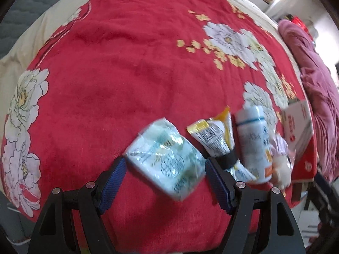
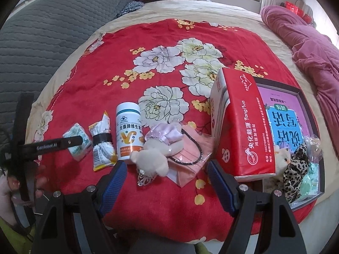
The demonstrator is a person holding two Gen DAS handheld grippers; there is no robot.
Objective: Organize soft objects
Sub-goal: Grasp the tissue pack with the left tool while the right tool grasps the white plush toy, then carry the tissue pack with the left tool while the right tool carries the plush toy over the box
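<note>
- The left gripper (image 1: pixel 164 162) has its fingers apart, straddling the tissue pack (image 1: pixel 167 158) on the bed (image 1: pixel 106 74); no pad presses on it.
- The pack's long axis runs slantwise across the gap, so it looks ready for a squeeze.
- The right gripper (image 2: pixel 167 170) is spread and empty, with the plush toy (image 2: pixel 152 156) just ahead.
- Only the right wrist view shows the tray (image 2: pixel 317 192) beyond the red box (image 2: pixel 243 127), with soft things already inside.

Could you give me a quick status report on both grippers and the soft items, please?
Left gripper open, straddling the tissue pack. Right gripper open, empty, above the plush toy and pink mask. Nothing in the way.
</note>
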